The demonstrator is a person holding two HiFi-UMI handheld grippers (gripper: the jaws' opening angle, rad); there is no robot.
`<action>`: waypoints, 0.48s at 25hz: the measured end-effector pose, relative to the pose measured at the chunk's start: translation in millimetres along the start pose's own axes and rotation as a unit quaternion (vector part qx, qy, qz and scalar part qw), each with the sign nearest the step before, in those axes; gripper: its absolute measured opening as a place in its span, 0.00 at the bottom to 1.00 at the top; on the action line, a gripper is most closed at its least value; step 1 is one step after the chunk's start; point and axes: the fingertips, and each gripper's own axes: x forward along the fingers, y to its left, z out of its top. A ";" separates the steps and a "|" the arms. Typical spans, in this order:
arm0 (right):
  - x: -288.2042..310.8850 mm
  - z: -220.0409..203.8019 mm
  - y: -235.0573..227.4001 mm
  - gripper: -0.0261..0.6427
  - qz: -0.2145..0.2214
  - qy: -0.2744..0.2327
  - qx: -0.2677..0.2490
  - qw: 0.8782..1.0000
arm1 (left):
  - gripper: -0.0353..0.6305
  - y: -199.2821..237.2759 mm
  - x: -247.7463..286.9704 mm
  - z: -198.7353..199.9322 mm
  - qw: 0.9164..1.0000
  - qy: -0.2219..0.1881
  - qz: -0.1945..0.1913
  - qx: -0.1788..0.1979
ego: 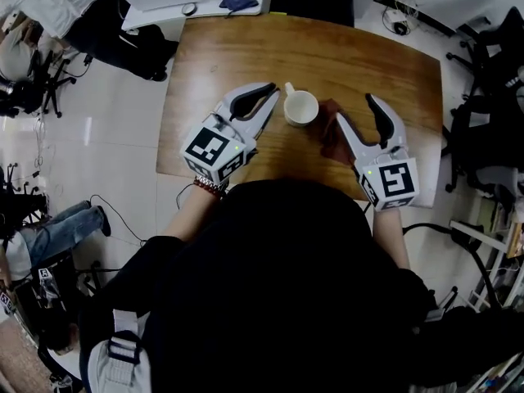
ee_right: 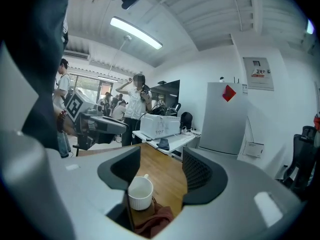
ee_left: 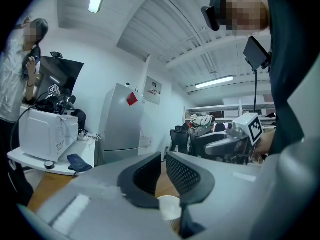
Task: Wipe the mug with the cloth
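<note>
The mug (ego: 300, 107) stands on the table (ego: 246, 47) between two empty claws. The cloth (ego: 330, 137) lies by the wide-open right claw (ego: 354, 107), the nearer one. The left claw (ego: 274, 98) is barely parted.

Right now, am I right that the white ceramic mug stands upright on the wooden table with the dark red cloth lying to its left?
Not quite: the head view shows the dark red cloth lying to the right of the white ceramic mug, beside the right gripper. The mug does stand upright on the wooden table.
</note>
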 end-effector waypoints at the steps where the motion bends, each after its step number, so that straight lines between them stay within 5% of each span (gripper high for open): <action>1: 2.6 0.4 1.9 0.43 0.000 0.001 -0.002 1.000 | 0.09 2.6 -3.4 -2.8 1.000 0.004 0.006 -0.005; 12: -1.7 -4.6 -21.4 0.43 -0.042 0.015 0.016 0.999 | 0.10 -7.3 -0.9 -15.5 0.999 0.024 -0.005 -0.024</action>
